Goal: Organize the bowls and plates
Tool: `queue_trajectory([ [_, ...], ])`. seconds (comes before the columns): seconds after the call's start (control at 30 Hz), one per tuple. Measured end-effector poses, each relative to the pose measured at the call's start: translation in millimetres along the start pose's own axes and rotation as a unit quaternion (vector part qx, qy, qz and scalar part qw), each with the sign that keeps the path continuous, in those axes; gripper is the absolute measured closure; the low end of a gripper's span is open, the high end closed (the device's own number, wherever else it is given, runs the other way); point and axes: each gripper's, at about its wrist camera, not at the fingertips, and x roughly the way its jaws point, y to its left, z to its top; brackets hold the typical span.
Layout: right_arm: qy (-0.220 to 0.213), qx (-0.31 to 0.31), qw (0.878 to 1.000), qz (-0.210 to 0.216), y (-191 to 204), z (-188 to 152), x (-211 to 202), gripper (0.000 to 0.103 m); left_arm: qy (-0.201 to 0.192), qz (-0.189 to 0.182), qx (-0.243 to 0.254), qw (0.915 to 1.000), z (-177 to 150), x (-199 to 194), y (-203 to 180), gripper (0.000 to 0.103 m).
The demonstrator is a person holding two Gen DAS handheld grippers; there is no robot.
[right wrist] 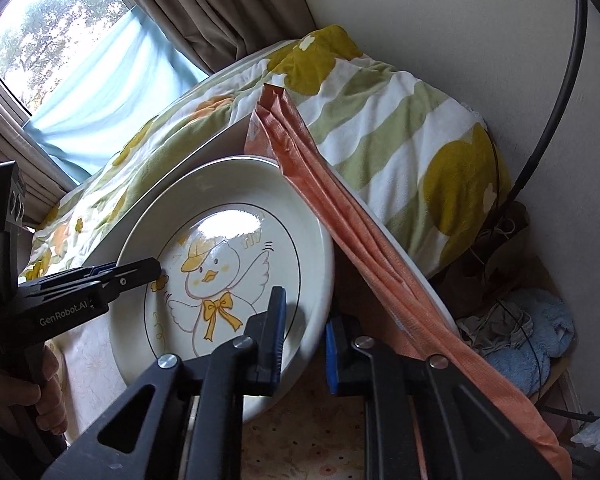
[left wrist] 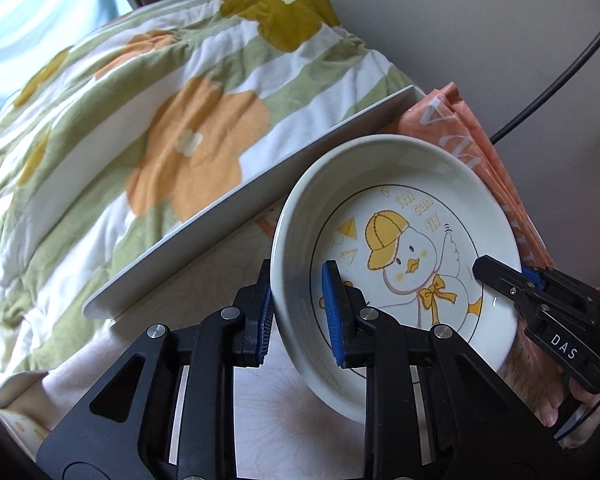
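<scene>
A white deep plate [left wrist: 400, 216] with a yellow-capped duck drawing is held tilted above the table; it also shows in the right wrist view [right wrist: 236, 216]. My left gripper [left wrist: 300, 312] straddles its left rim, one blue pad outside and one inside, with a small gap at the inner pad. My right gripper [right wrist: 302, 344] straddles the opposite rim, its jaws apart around the wall. The right gripper shows in the left wrist view [left wrist: 500, 276], the left gripper in the right wrist view [right wrist: 140, 270].
A white tray edge [left wrist: 240, 208] runs diagonally behind the plate, next to a floral quilt [left wrist: 140, 120]. A folded orange cloth [right wrist: 360, 240] leans at the plate's right. A floral tablecloth [left wrist: 292, 420] lies below. A black cable [right wrist: 560, 100] and blue towel [right wrist: 540, 332] are at the right.
</scene>
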Motion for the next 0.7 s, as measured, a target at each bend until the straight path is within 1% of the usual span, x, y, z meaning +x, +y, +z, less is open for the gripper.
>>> queue_trajectory([
  [0.2,-0.009,-0.011,1.000,0.003,5.0,-1.0,-16.7,0.087,-0.018,-0.003,-0.007,0.9998,-6.6,-27.9,-3.3,0.083],
  [0.3,-0.021,-0.030,0.999,0.005,15.5,-1.6,-33.7,0.087,-0.033,-0.002,-0.013,0.9994,-14.7,-50.5,-2.5,0.083],
  [0.4,-0.033,-0.056,0.998,0.008,31.3,-3.3,-56.3,0.087,-0.052,0.000,-0.026,0.9983,-27.1,-81.6,1.1,0.083],
  [0.53,-0.046,-0.091,0.994,0.024,57.7,-10.8,-88.7,0.087,-0.083,0.011,-0.044,0.9955,-54.0,-133.7,7.7,0.083],
  [0.7,-0.054,-0.136,0.988,0.056,98.5,-33.6,-123.5,0.087,-0.115,0.026,-0.084,0.9895,-106.6,-196.3,26.7,0.083],
])
